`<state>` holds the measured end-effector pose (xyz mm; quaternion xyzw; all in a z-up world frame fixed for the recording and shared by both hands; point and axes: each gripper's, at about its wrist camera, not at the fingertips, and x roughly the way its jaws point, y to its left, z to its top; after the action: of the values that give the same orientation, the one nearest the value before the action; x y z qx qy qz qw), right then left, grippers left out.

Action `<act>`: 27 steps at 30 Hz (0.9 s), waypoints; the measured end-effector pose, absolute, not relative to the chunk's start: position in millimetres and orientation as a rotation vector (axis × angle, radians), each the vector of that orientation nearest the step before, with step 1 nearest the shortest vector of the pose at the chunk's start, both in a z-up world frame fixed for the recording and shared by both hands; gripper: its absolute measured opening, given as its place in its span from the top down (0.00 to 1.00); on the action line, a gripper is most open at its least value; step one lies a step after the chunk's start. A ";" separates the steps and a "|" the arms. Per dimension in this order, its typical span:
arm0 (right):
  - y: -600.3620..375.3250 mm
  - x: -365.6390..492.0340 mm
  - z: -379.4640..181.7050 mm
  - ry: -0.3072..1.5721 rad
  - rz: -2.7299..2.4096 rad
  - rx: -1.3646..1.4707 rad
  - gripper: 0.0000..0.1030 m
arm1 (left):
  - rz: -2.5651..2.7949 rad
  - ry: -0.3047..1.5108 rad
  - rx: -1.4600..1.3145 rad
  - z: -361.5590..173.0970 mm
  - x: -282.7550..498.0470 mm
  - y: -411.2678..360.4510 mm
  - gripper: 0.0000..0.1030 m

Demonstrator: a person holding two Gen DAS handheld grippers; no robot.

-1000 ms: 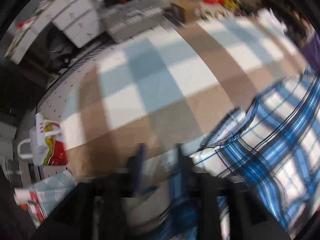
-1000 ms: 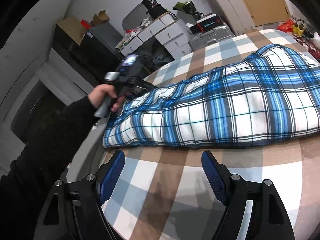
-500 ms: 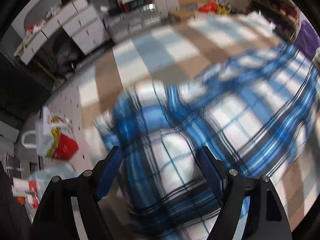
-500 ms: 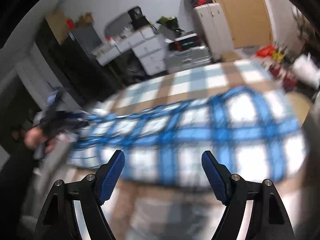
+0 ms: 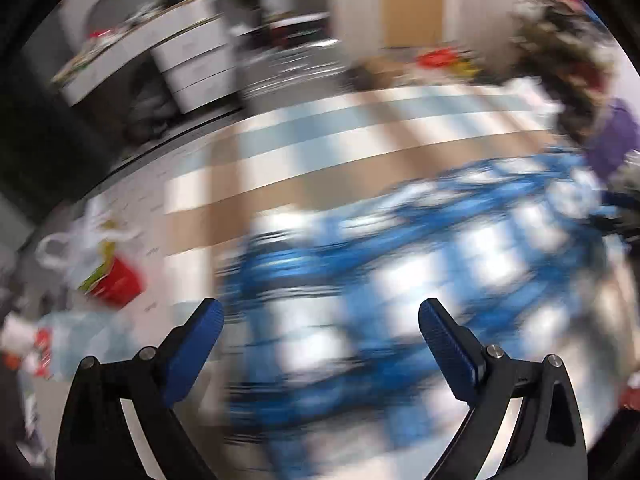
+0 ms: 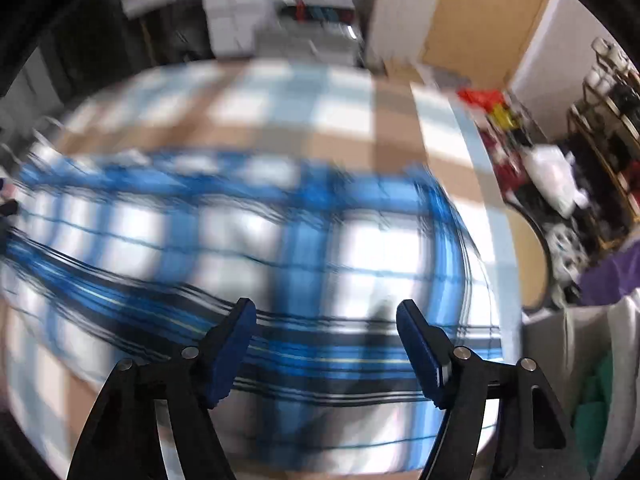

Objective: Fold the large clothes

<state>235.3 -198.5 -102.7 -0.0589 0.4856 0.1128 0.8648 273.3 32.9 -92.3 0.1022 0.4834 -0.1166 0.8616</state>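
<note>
**Blue plaid garment on a checked bed, seen from both grippers**

The blue plaid garment (image 5: 400, 272) (image 6: 248, 248), white with blue and dark stripes, lies spread on the checked bedspread (image 5: 320, 140) (image 6: 280, 112) of brown, white and pale blue squares. Motion blur smears both views, so the garment's folds, edges and exact outline cannot be made out; in the right wrist view its lower part is cut off behind the gripper's frame.

Left gripper (image 5: 320, 320): jaws wide apart, having just been opening, with nothing pressed between the blue pads (image 5: 444, 344); the garment shows beyond and below them. Right gripper (image 6: 324, 328): jaws apart, having just been closing a little, the pads (image 6: 416, 344) clear of the cloth, which fills the gap behind them.

Beyond the bed's far edge stand white drawer units (image 5: 192, 64) and a silver suitcase (image 5: 296, 68), both blurred. A tan door (image 6: 476, 24) closes the back wall. A plastic bag with red and yellow contents (image 5: 100, 268) lies on the floor at the left of the left wrist view. In the right wrist view, a shelf rack (image 6: 608, 92) and a white bag (image 6: 556, 176) stand to the right of the bed, with purple cloth (image 6: 612, 276) nearer the lens. At the right margin of the left wrist view, dark shapes are too smeared to identify.
</note>
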 end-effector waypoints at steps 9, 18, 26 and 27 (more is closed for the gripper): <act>-121.6 214.5 -169.6 1.048 0.320 -0.256 0.28 | -0.258 1.177 0.158 -182.3 285.5 -5.8 0.05; -193.7 166.8 -118.7 0.927 0.389 -0.131 0.25 | -0.322 1.009 0.247 -121.7 234.3 18.7 0.06; -204.1 131.7 -132.0 0.895 0.422 -0.484 0.12 | -0.350 1.108 0.410 -166.3 220.7 11.0 0.06; -204.2 139.6 -137.8 0.908 0.414 -0.495 0.12 | -0.344 1.117 0.426 -169.1 220.6 6.9 0.06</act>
<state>139.6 -204.2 -137.8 -0.2347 0.4308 0.1965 0.8490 220.6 6.9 -169.1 0.1994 0.5234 -0.1612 0.8126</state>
